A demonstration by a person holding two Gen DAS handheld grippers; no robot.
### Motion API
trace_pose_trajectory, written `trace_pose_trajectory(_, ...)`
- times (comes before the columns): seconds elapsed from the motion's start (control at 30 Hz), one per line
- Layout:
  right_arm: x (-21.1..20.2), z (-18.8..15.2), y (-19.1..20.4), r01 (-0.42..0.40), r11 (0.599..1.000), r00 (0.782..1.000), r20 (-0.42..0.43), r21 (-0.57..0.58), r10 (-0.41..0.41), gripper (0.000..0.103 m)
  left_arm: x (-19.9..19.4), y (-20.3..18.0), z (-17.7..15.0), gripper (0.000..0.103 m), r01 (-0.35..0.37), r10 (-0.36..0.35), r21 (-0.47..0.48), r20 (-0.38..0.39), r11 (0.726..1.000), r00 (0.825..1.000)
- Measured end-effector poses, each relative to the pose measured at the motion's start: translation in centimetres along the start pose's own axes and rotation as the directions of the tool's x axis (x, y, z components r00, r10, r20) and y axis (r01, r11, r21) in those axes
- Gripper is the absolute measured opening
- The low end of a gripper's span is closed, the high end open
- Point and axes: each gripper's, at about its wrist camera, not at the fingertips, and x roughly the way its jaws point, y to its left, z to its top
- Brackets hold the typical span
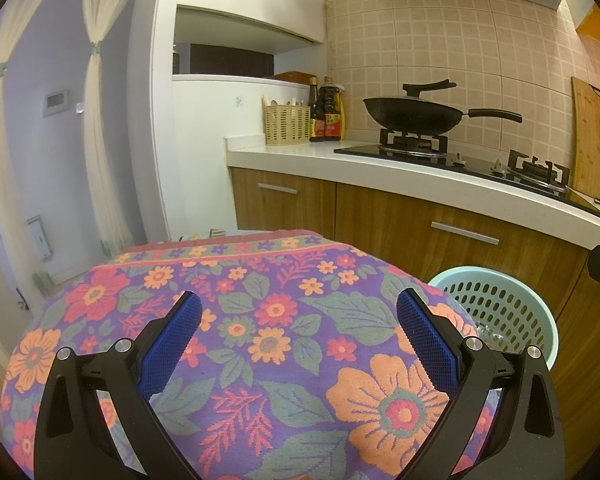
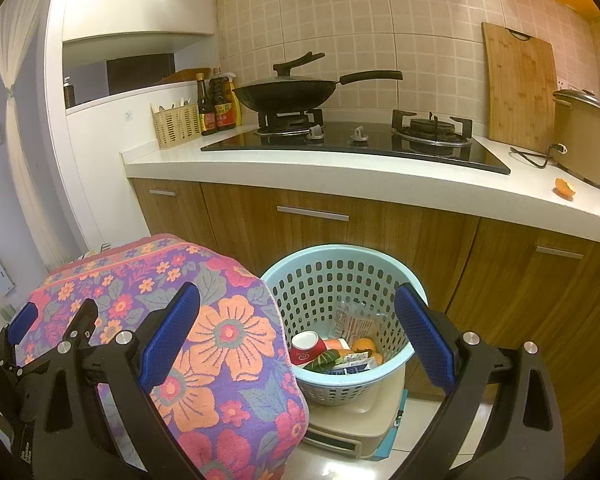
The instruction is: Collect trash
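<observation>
Pink-beige tiled wall (image 2: 340,20) behind white counter (image 2: 340,184). Black 2-burner hob (image 2: 360,146) toward counter's back edge, wok (image 2: 284,94) on left burner. Wooden cabinets (image 2: 380,236) below. White curtains (image 1: 100,120) against lilac wall (image 1: 56,152). Warm indoor light.

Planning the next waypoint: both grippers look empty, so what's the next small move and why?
Probably swing the right gripper up toward the orange peel on the countertop: both grippers are open and empty, and the peel looks like the only trash outside the basket.
</observation>
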Motion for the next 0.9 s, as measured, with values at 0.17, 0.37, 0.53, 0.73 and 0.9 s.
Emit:
trace_pose_trajectory(0.17,-0.01,-0.03,0.03,0.0,1.0,1.0,-0.001,0.001,0.0,0.093,0.0,0.06,0.03,0.095,0.0,0.0,-0.002,0.0,1.0,1.0)
trace_pose_trajectory(0.37,0.1,-0.36,0.39,-0.005,1.0,1.0,-0.002,-0.005,0.005,0.093,0.04,-0.02,-0.03,0.095,-0.002,0.002,0.0,0.002,1.0,1.0)
trace_pose_trajectory(0.53,0.0,-0.4,0.42,-0.004,1.0,1.0,-0.002,-0.003,0.004,0.093,-0.05,-0.08,-0.02,0.095,-0.007,0.007,0.001,0.003,1.0,1.0)
trace_pose_trajectory(0.73,-0.02,-0.31,0.43,-0.004,1.0,1.0,-0.001,-0.005,0.004,0.093,-0.13,-0.16,0.0,0.095,-0.017,0.016,0.006,0.01,1.0,1.0)
trace_pose_trajectory(0.9,-0.15,-0.24,0.45,-0.004,1.0,1.0,0.0,-0.007,0.004,0.093,-0.5,-0.28,0.04,0.095,-0.026,0.025,0.018,0.029,1.0,0.999)
